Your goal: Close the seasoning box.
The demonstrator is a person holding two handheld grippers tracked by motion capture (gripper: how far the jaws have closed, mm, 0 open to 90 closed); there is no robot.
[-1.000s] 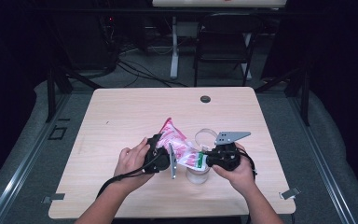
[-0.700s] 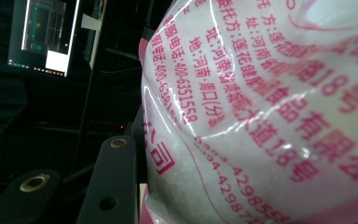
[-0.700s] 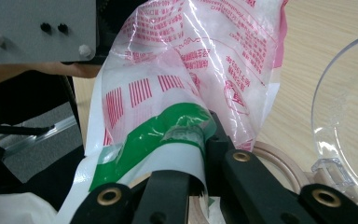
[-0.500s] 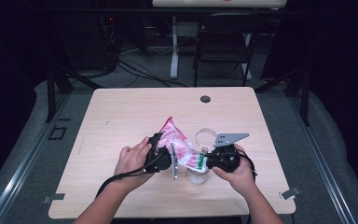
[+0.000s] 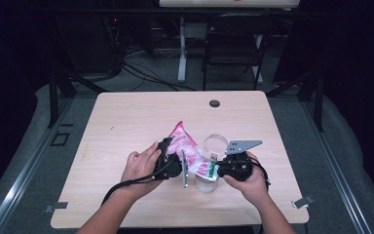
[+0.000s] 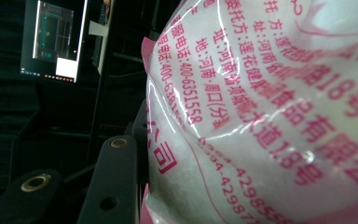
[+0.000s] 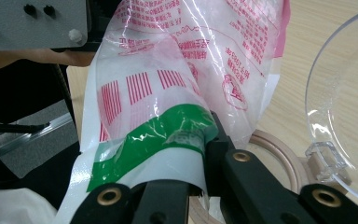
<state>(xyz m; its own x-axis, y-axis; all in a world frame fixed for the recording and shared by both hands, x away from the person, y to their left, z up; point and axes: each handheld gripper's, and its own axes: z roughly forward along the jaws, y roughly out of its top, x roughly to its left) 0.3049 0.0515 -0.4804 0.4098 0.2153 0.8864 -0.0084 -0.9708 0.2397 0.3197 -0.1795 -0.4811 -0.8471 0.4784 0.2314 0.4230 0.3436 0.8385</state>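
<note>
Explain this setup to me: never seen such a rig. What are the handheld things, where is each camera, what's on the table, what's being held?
No robot here: a person at a table holds a two-jaw gripper in each hand. The high view looks down from above the person's side; the left gripper and right gripper meet near the table's middle. The other two pictures come from cameras riding on each gripper, looking along its black jaws.

Between them is a clear plastic bag with pink print and a green band, filled with something white. The right gripper is shut on its green end. The left gripper's jaws are around the fuller part; whether they press it I cannot tell.

On the table: a clear container with a hinged lid, and a small dark disc near the far edge.
</note>
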